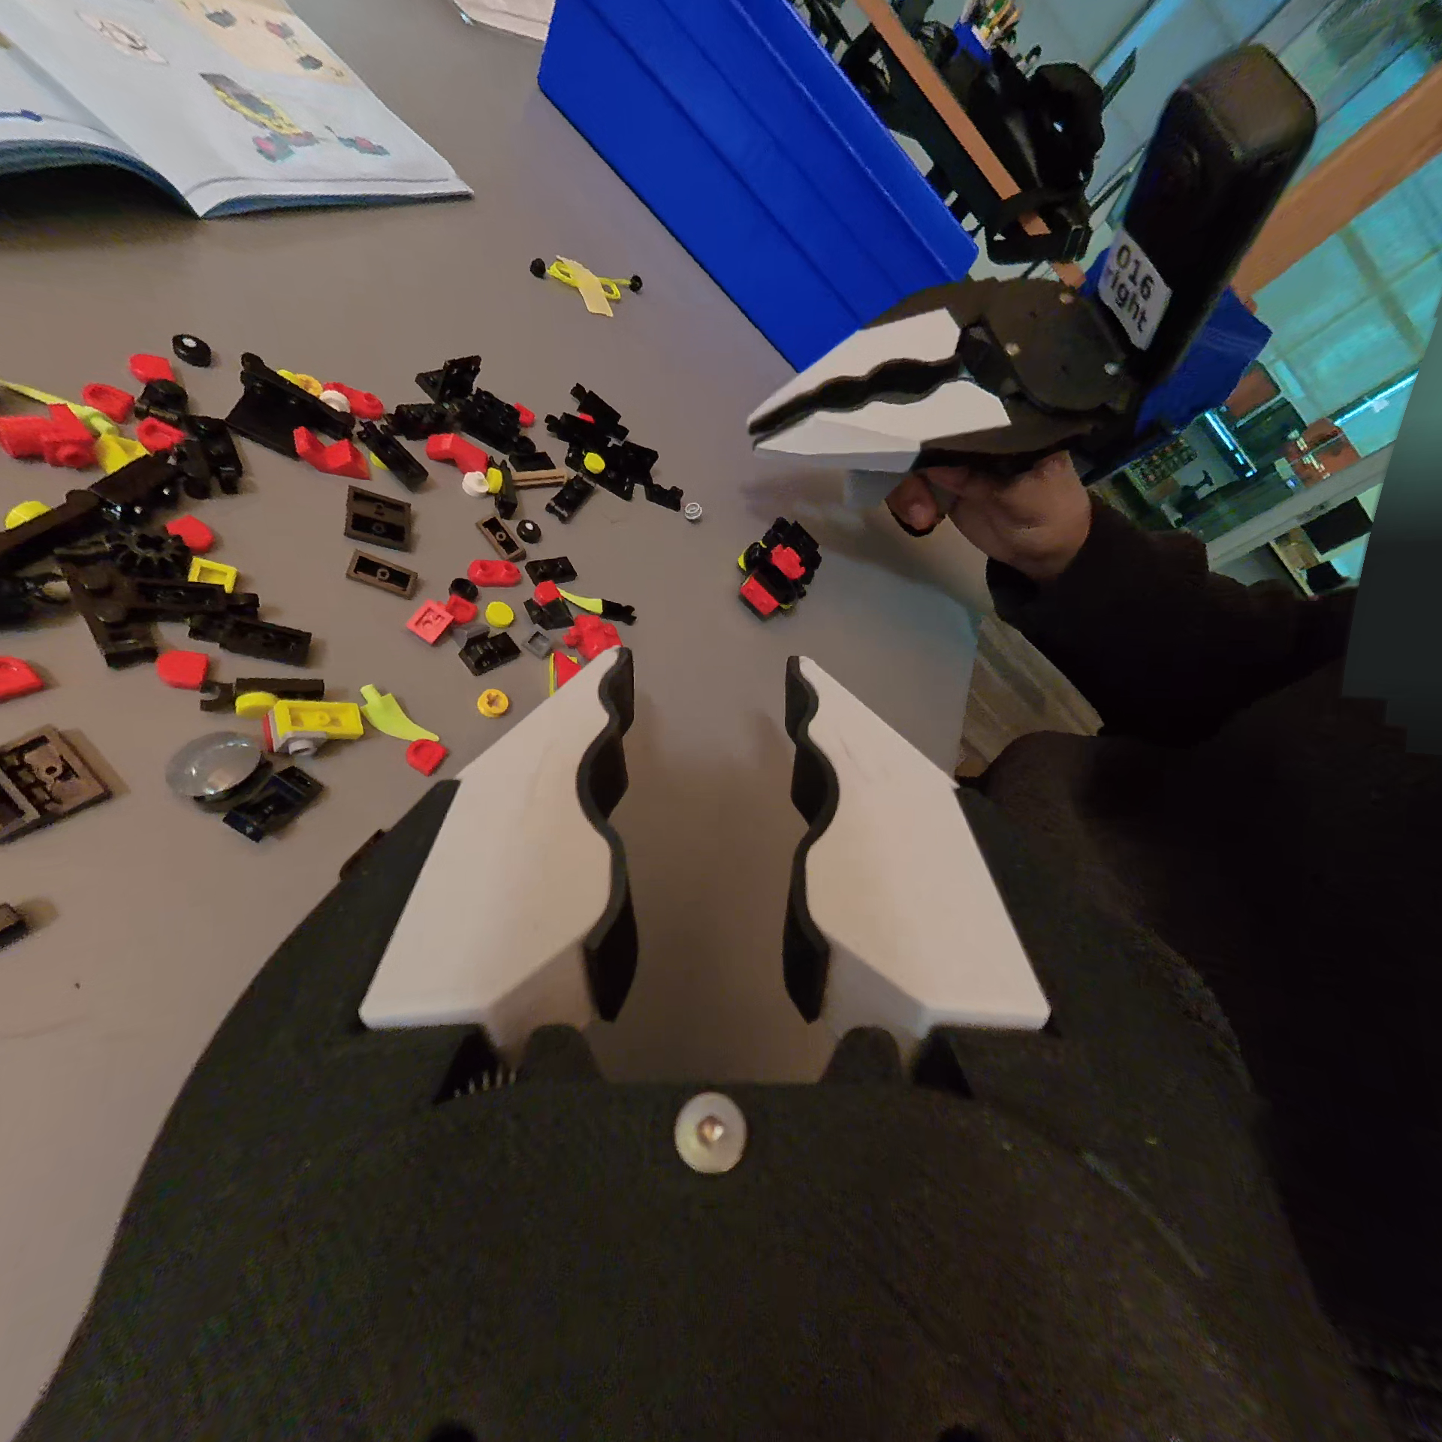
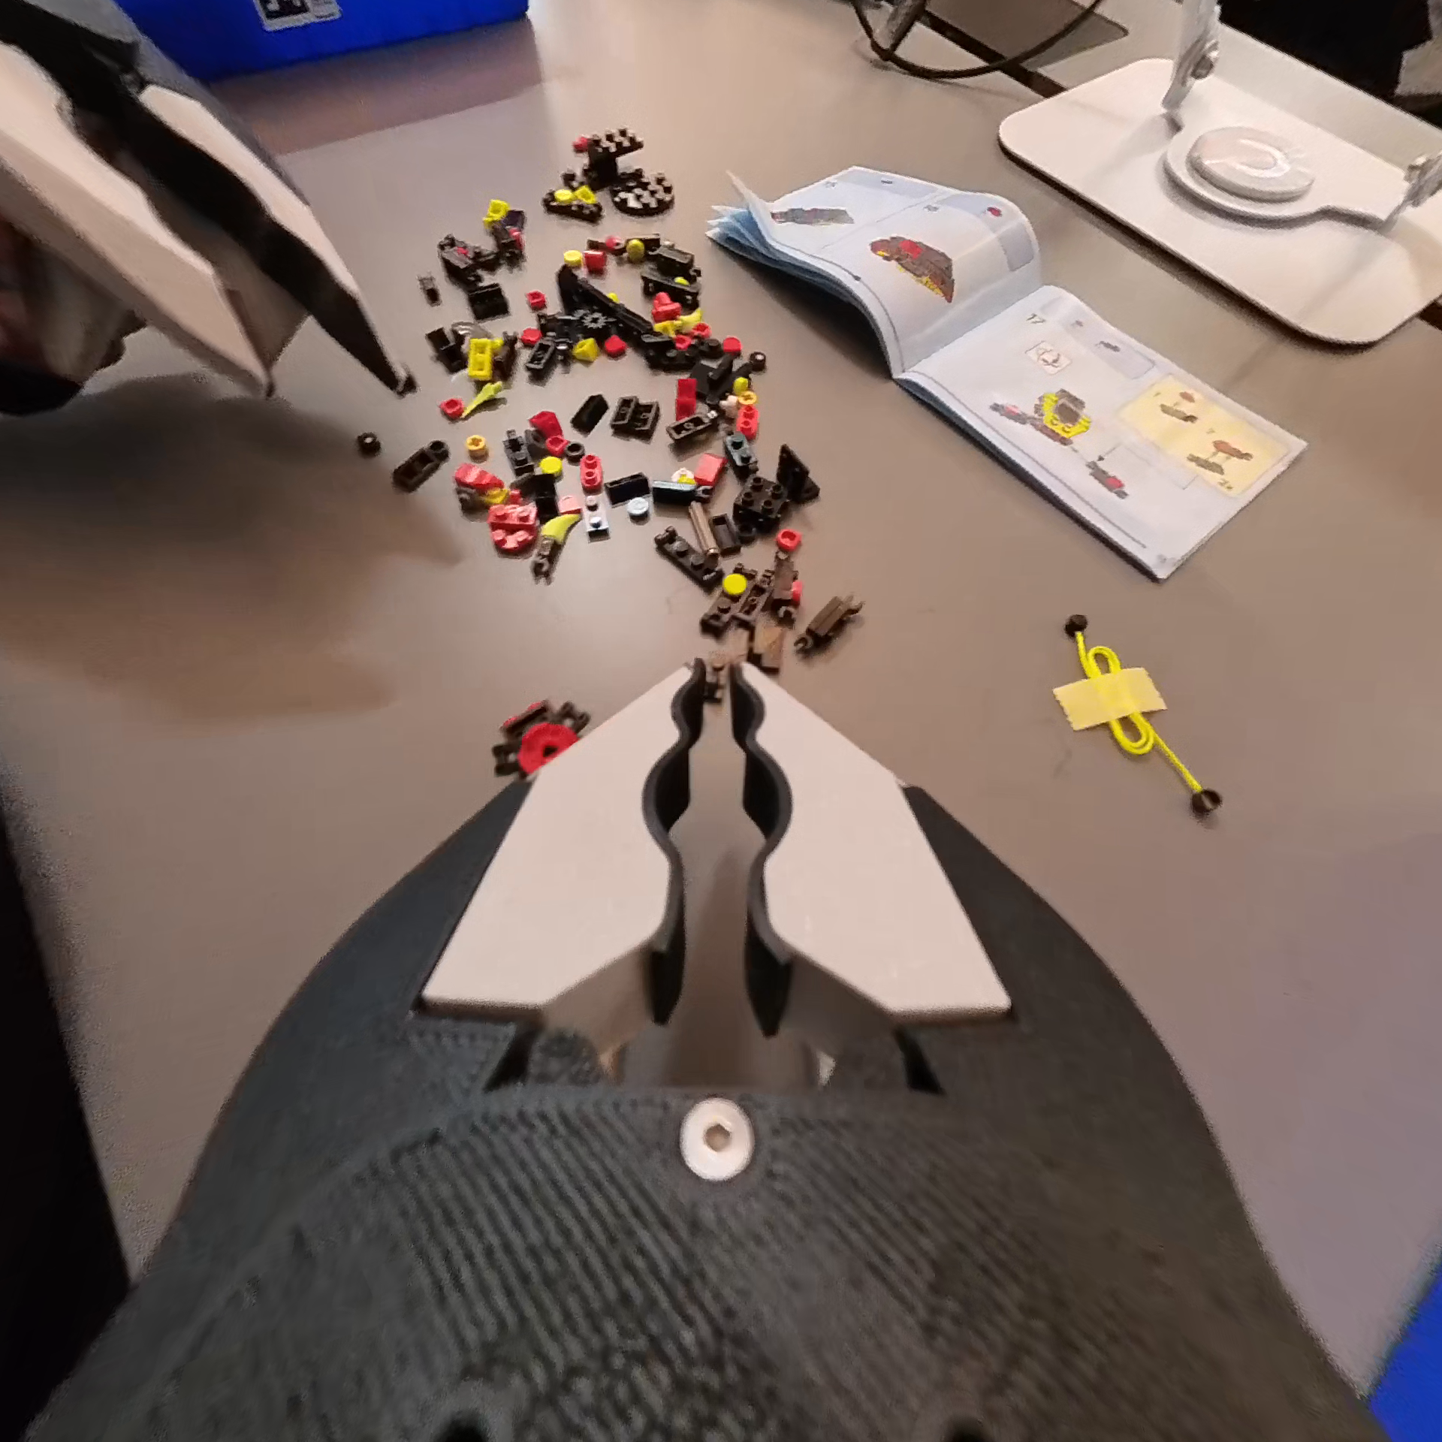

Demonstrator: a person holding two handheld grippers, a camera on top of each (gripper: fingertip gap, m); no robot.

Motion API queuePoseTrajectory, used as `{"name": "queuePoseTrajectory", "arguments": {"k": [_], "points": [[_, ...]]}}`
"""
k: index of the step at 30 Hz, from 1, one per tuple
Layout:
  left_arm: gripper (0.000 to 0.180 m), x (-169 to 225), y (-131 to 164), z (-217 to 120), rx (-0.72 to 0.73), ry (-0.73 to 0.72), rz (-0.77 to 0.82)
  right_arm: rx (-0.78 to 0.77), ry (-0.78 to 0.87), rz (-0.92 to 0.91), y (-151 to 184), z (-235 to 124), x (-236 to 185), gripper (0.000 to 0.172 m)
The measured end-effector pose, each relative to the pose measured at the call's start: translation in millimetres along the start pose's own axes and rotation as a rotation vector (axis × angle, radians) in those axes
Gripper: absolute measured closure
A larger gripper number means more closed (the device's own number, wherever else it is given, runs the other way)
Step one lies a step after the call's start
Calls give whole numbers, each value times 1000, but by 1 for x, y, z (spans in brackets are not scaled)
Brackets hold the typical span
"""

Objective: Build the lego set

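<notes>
My left gripper [image 1: 710,669] is open and empty, low over the grey table [image 1: 702,780] at the near edge of a pile of small black, red and yellow bricks [image 1: 312,507]. A small red and black assembly [image 1: 780,566] stands just ahead of it to the right. My right gripper [image 2: 714,677] is shut on a small dark piece [image 2: 712,679] pinched at its fingertips. It is held above the table, as the left wrist view shows [image 1: 753,427]. The assembly [image 2: 538,745] lies beside its left finger. The left gripper [image 2: 335,384] also shows at the upper left.
An open instruction booklet [image 2: 1014,351] lies beyond the pile [image 2: 609,374]. A yellow string with tape [image 2: 1116,702] lies to the right. A blue bin [image 1: 741,156] stands at the back. A white stand base [image 2: 1248,195] is at the far right. The table edge [image 1: 975,624] is close. Spacing between my two grippers at the tips: around 15 cm.
</notes>
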State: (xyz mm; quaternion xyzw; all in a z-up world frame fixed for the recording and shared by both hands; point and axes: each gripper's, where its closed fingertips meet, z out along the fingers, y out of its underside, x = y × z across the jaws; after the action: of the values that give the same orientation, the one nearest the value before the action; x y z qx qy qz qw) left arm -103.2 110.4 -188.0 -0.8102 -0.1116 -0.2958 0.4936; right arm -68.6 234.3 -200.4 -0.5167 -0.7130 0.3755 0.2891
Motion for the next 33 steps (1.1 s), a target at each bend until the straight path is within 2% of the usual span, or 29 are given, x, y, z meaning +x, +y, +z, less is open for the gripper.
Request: {"name": "queuePoseTrajectory", "arguments": {"k": [5, 8, 13, 25, 33], "points": [[144, -3, 2, 3, -11, 1, 14, -7, -5, 119, -11, 23, 14, 163], [144, -5, 4, 4, -18, 6, -1, -69, 45, 156, -9, 37, 28, 165], [144, -9, 3, 2, -14, 1, -15, -84, -25, 192, -16, 56, 21, 164], [145, -22, 6, 2, -17, -10, -75, -74, -24, 230, -9, 58, 29, 164], [151, -38, -11, -13, 92, -37, -121, -23, -46, 302, -9, 56, 36, 165]]}}
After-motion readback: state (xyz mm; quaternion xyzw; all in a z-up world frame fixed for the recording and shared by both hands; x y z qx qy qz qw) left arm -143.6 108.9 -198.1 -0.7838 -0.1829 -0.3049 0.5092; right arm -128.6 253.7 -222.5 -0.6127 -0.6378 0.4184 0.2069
